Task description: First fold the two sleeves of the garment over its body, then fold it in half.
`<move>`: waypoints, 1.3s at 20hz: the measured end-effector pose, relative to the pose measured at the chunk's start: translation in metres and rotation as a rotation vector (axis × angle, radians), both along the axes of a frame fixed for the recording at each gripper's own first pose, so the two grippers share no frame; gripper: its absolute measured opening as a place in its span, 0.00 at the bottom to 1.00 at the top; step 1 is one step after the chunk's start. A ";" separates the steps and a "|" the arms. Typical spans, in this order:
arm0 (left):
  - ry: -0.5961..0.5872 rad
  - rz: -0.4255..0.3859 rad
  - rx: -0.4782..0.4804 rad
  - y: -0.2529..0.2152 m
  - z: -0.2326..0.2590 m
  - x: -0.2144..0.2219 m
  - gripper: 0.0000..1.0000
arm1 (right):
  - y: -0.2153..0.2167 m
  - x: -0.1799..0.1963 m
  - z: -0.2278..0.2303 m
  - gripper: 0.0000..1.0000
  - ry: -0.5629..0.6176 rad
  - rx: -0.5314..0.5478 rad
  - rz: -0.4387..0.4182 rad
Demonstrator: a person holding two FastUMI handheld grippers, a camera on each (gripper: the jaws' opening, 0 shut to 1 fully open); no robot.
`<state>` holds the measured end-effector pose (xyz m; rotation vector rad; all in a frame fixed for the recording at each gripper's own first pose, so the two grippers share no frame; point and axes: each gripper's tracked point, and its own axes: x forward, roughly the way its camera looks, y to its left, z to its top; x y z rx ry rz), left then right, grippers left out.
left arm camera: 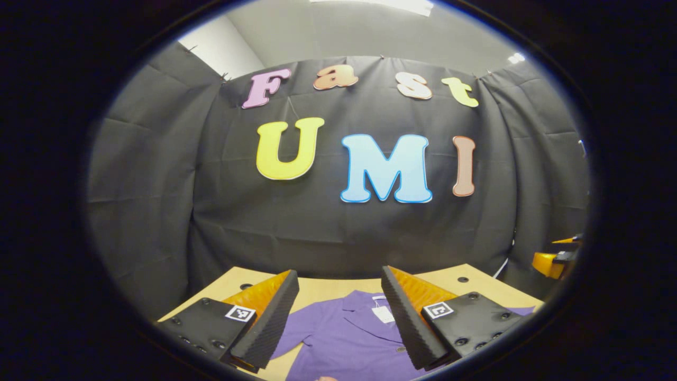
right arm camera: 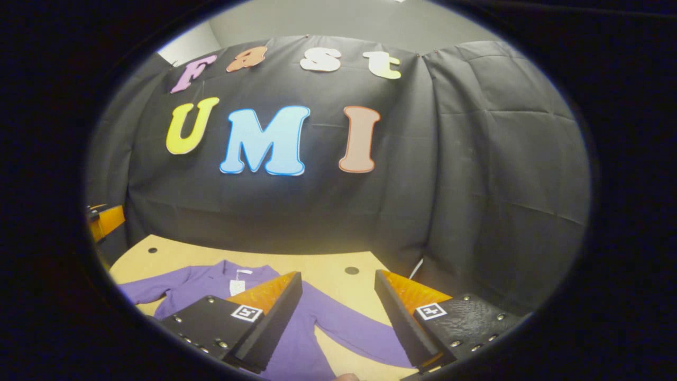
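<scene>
A purple collared shirt (left arm camera: 346,338) lies flat on the wooden table (left arm camera: 328,288), collar toward the back wall, a white tag at its neck. My left gripper (left arm camera: 338,323) hangs open above the shirt's collar and chest, touching nothing. In the right gripper view the same shirt (right arm camera: 206,280) spreads to the left, and one long sleeve (right arm camera: 349,330) runs out toward the lower right. My right gripper (right arm camera: 338,317) is open above that sleeve, with nothing between its fingers. The other sleeve (right arm camera: 151,288) stretches left.
The black cloth wall stands close behind the table's far edge (right arm camera: 254,248). Small round holes (right arm camera: 351,270) dot the tabletop. At the right edge of the left gripper view sits part of the other gripper (left arm camera: 555,262).
</scene>
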<state>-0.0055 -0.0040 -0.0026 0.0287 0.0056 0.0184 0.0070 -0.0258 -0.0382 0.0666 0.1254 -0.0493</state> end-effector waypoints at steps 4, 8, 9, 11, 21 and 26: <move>0.028 0.017 0.003 -0.001 -0.008 -0.003 1.00 | -0.033 0.007 -0.045 0.90 0.157 0.073 -0.072; 0.049 0.037 0.006 0.000 -0.014 -0.006 1.00 | -0.074 0.012 -0.112 0.90 0.361 0.127 -0.156; 0.050 0.040 0.012 0.000 -0.014 -0.006 1.00 | -0.081 0.012 -0.133 0.91 0.425 0.149 -0.175; 0.051 0.046 0.023 0.000 -0.014 -0.006 1.00 | -0.096 0.007 -0.174 0.90 0.565 0.209 -0.218; 0.066 0.079 0.013 0.005 -0.024 0.001 1.00 | -0.145 -0.002 -0.281 0.91 0.934 0.379 -0.402; 0.061 0.084 0.000 0.011 -0.026 0.003 1.00 | -0.163 -0.013 -0.311 0.92 1.026 0.440 -0.450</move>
